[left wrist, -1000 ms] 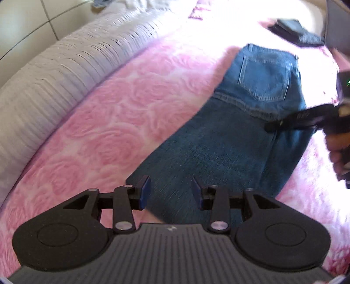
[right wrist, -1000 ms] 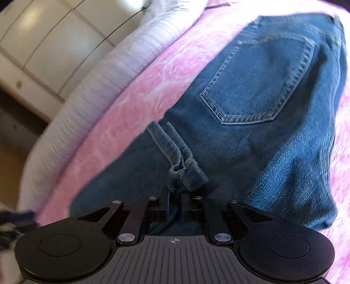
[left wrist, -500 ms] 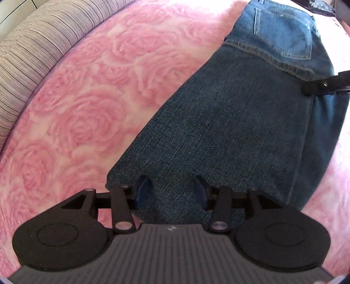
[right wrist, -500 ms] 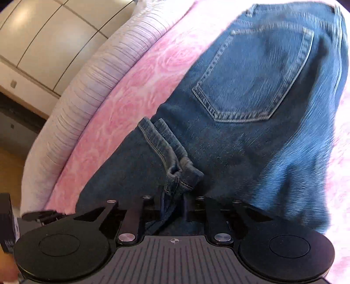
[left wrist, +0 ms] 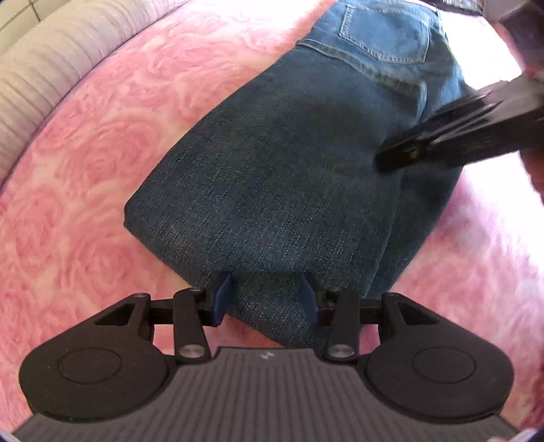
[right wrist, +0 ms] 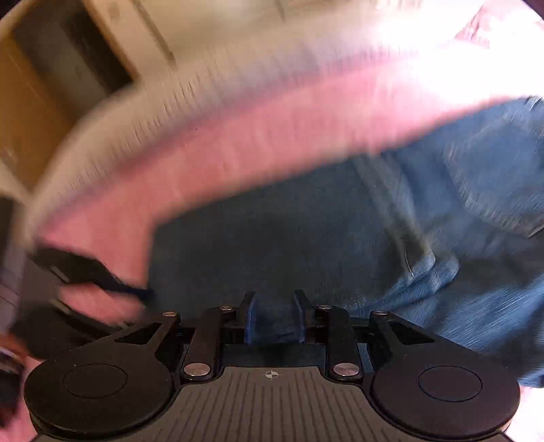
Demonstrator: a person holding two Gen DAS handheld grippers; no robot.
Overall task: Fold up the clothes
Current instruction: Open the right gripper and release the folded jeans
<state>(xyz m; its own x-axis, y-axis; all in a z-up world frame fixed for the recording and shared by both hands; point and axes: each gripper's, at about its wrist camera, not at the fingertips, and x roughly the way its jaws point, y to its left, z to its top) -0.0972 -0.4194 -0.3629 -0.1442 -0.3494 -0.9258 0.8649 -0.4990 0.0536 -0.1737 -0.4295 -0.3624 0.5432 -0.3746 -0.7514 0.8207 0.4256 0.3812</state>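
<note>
Jeans [left wrist: 289, 176] folded on pink bedspread [left wrist: 85, 170] | left gripper [left wrist: 268, 295] jaws apart | right gripper [right wrist: 273, 316] jaws apart

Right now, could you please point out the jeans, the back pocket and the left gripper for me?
jeans [left wrist: 289, 176]: left wrist view, on the dark folded leg panel.
back pocket [left wrist: 384, 30]: left wrist view, on the middle of the stitched pocket.
left gripper [left wrist: 267, 294]: left wrist view, midway between its blue fingertips, over the fold edge.

A home bedroom, a bed with a pink rose-pattern blanket [left wrist: 102, 142], a grey striped padded edge [left wrist: 44, 78], pale cabinet doors [right wrist: 112, 44] behind, blurred
</note>
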